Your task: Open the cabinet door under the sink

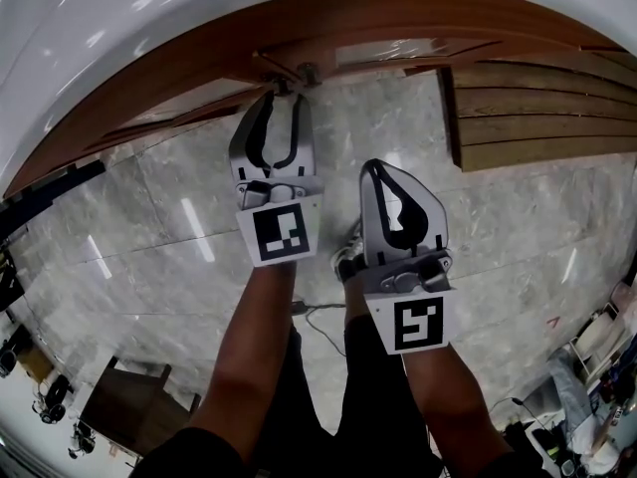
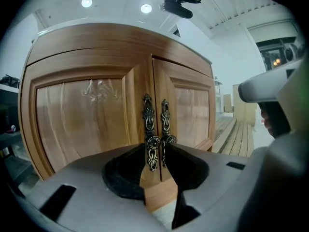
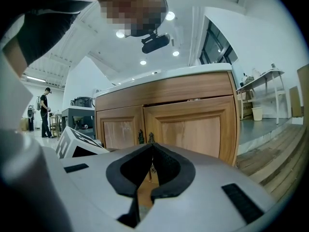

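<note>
The curved wooden cabinet (image 1: 189, 73) under the white counter has two doors, left (image 2: 82, 115) and right (image 2: 193, 110), both closed. An ornate dark metal handle sits on each: the left handle (image 2: 147, 117) and the right handle (image 2: 165, 117). My left gripper (image 1: 284, 90) points at them with its jaws a little apart. In the left gripper view the left handle's round knob (image 2: 153, 143) shows in the gap of the left gripper (image 2: 155, 146); no pad visibly presses on it. My right gripper (image 1: 376, 164) hangs farther back over the floor, tips together and empty. In the right gripper view the right gripper (image 3: 152, 146) faces the cabinet (image 3: 193, 124).
A slatted wooden platform (image 1: 537, 118) lies on the floor right of the cabinet. Grey marble floor (image 1: 179, 207) spreads below, with a cable (image 1: 318, 312) near my shoe (image 1: 348, 257). A person (image 3: 46, 112) stands far off beside a grey table (image 3: 79, 112).
</note>
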`<state>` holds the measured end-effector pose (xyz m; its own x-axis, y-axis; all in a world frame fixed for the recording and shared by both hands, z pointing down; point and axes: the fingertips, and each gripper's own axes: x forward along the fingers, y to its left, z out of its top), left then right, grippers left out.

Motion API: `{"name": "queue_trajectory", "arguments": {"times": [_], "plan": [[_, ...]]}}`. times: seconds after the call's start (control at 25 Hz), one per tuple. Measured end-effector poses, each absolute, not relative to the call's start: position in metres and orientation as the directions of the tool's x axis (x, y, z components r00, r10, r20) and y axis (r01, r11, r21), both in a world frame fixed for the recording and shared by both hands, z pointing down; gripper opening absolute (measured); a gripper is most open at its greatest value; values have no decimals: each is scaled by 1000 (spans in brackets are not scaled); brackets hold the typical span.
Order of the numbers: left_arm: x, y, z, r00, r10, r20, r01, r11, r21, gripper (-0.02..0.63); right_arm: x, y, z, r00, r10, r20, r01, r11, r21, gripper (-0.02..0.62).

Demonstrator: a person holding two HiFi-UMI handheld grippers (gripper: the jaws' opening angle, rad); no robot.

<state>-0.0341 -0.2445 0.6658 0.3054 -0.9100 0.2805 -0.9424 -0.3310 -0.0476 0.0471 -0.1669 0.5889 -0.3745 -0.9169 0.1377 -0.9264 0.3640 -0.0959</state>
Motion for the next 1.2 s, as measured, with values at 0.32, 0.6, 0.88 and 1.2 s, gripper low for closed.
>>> {"name": "queue_trajectory", "arguments": {"times": [0.32, 0.6, 0.88, 1.2], "plan": [[-36, -253, 664, 237, -920, 311, -967, -255, -16, 117, 58, -167, 592, -367, -919, 147, -929, 355, -102, 25], [-38, -255, 665, 199, -926, 322, -977, -214, -13, 102, 62, -168, 590, -389, -910, 143, -920, 377, -104, 23], [-37, -250, 663, 192, -929, 316, -980, -199, 11, 97, 66, -158, 593, -426, -893, 145, -904, 413, -108, 25], [-40, -229, 661, 257, -914, 315, -964, -264, 21, 96, 62, -153, 599, -407, -903, 140, -912, 394, -111, 23]]}}
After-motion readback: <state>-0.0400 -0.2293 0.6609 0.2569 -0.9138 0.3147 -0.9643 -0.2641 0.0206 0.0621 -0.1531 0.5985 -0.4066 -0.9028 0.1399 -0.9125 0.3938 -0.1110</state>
